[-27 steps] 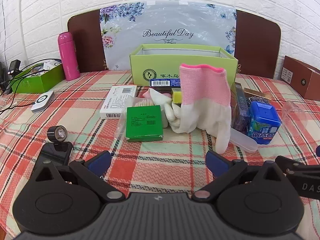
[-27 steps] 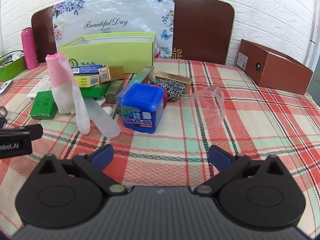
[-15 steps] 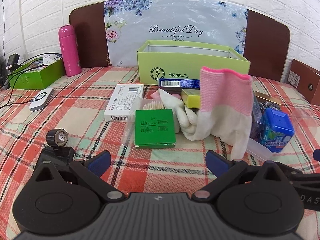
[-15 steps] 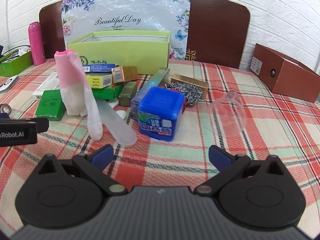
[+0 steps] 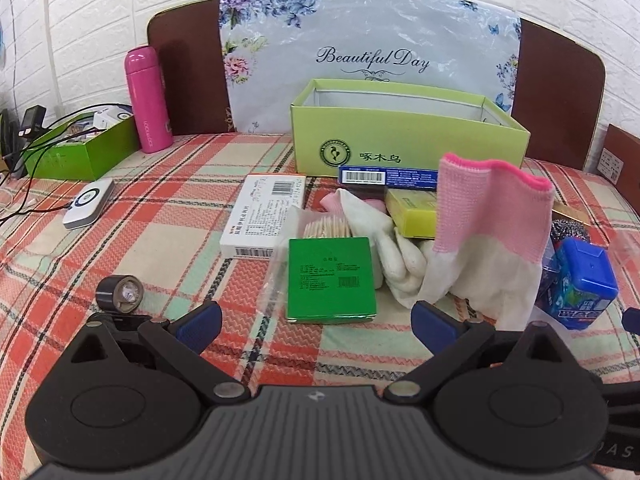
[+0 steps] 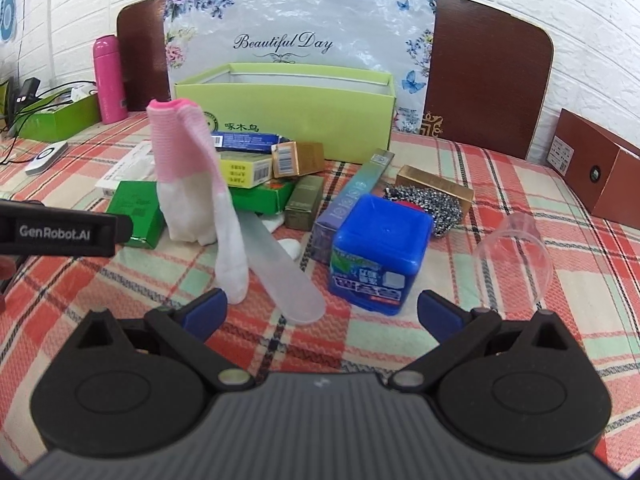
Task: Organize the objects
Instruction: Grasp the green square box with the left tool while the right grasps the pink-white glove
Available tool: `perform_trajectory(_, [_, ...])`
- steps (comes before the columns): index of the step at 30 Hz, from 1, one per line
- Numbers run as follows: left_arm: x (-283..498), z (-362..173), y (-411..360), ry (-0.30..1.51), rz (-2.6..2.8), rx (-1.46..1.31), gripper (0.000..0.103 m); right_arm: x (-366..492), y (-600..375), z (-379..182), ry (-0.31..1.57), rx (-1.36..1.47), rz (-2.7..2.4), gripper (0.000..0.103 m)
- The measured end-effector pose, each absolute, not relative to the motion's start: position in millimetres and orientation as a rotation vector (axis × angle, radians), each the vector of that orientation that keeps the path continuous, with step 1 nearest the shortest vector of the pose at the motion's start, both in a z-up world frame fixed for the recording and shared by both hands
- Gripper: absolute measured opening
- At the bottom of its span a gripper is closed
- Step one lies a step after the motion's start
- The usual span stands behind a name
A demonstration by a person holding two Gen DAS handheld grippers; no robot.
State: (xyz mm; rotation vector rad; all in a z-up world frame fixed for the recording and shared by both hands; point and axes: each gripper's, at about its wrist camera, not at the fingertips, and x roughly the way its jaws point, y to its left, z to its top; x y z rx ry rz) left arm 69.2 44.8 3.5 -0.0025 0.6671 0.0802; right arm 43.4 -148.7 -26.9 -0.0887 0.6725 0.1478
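With both my left hand-held gripper (image 5: 316,322) and right hand-held gripper (image 6: 320,310) wide open and empty, I'd pinch the soft, light glove (image 6: 188,176) at its pink cuff, center-left of the frame.

gloves (image 5: 488,240): 2 | small boxes (image 5: 331,278): perhaps 9 | blue tub (image 6: 378,252): 1 | clear cup (image 6: 514,256): 1

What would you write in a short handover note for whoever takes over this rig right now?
Left gripper: open, empty, in front of the green packet.
Right gripper: open, empty, in front of the blue container.
Things: pink-cuffed glove, packets, steel scourer and clear cup lie loose on the plaid cloth.
Done: nothing seen packed; what shows of the lime-green box is empty.
Left: all of it.
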Motion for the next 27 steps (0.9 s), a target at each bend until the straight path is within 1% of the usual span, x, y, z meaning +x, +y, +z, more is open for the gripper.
perform_trajectory(21, [118.8, -5.6, 44.6, 0.701, 0.087, 0.026, 0.103, 74.1, -146.0, -44.4, 0.671, -0.05, 0.24, 0.103])
perform_trajectory(25, [133.4, -22.0, 49.2, 0.769, 0.078, -0.012, 0.103, 84.7, -143.4, -49.3, 0.698, -0.052, 0.289, 0.103])
perform_trajectory(27, [137.1, -32.4, 57.8, 0.81, 0.069, -0.085, 0.103, 89.1, -141.0, -52.1, 0.72, -0.045, 0.311, 0.103])
